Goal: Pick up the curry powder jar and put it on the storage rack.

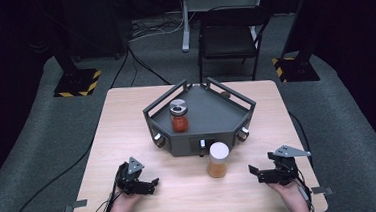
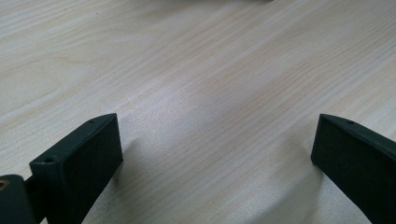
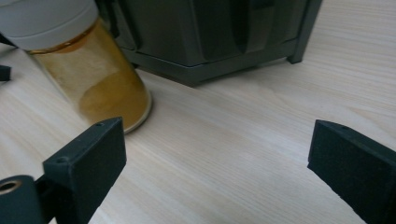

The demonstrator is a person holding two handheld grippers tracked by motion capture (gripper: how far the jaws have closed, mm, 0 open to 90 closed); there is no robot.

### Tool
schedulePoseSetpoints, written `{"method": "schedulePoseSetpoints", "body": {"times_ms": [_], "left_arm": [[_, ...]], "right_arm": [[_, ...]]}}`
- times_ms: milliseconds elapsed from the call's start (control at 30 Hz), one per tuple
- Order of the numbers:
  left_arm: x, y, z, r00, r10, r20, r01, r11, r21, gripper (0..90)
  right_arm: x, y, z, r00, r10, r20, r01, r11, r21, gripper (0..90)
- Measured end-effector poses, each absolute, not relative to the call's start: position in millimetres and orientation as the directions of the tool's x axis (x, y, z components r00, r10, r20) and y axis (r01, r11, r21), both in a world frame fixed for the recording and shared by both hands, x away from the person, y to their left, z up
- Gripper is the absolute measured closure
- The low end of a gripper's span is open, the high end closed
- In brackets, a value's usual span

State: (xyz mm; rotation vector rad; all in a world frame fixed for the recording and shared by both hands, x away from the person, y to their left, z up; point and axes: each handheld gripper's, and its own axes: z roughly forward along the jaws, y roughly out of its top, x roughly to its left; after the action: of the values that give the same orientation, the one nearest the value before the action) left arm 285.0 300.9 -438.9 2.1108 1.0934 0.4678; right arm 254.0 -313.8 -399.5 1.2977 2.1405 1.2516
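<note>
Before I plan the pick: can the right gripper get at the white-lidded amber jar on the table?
Probably yes. The right gripper is open, low over the table, and bare wood lies between it and the amber jar. The dark tray stands close behind the jar, not in the way.

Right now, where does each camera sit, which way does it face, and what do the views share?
High view: above the person's side, looking forward and down at the table, grey tray, red-filled jar; forearms, left gripper and right gripper show.
Left gripper view: low on the left gripper, facing bare tabletop; open jaws show.
Right gripper view: low on the right gripper, facing the white-lidded amber jar; open jaws show.
Shared: high and right gripper views show that jar and tray.
</note>
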Motion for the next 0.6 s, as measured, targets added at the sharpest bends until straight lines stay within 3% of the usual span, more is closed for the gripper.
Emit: {"method": "schedulePoseSetpoints", "body": {"times_ms": [600], "left_arm": [[285,301,-439,0.576,0.817,-0.003,0.563,-0.394,0.727,1.7]], "right_arm": [[256,-296,-392,-0.572,0.811,0.124,0.515,0.237,0.824,5.7]]}}
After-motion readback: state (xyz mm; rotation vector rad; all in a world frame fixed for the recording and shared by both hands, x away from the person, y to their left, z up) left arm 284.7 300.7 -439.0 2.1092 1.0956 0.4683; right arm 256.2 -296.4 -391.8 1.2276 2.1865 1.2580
